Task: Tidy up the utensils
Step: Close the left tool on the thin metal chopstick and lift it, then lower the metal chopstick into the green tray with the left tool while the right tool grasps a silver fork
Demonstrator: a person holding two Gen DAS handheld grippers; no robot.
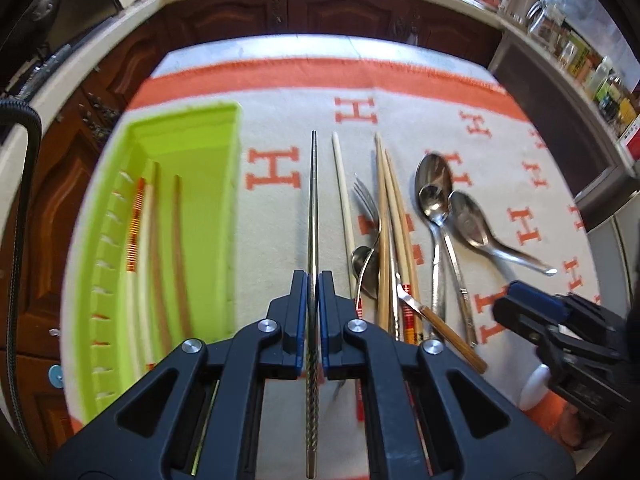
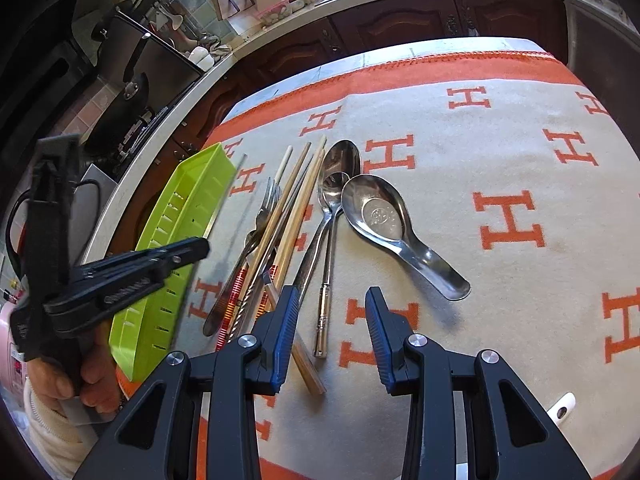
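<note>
1. The left gripper (image 1: 313, 292) is clenched on a metal chopstick (image 1: 313, 208), which runs straight out between its blue pads with its tip pointing away, above the cloth.
2. The right gripper (image 2: 332, 312) stands partly spread with nothing between its pads, hovering over the near end of the utensil pile.
3. A lime-green tray (image 1: 228, 184) sits on the left of the grey and orange blanket (image 1: 400, 80). Inside it lie two brown wooden chopsticks (image 1: 178, 248) and a pale chopstick with an orange-striped end (image 1: 136, 224).
4. Right of the held chopstick, on the blanket, lie a white chopstick (image 1: 344, 200), a fork (image 1: 366, 204) and a pair of bamboo chopsticks (image 1: 386, 216), bunched together and overlapping.
5. Further right are two long-handled steel spoons (image 2: 332, 200) lying one over the other, and a broad soup spoon (image 2: 396, 228) just beside them, bowl up.
6. A person's hand (image 2: 92, 380) grips the left gripper's handle in the right wrist view.
</note>
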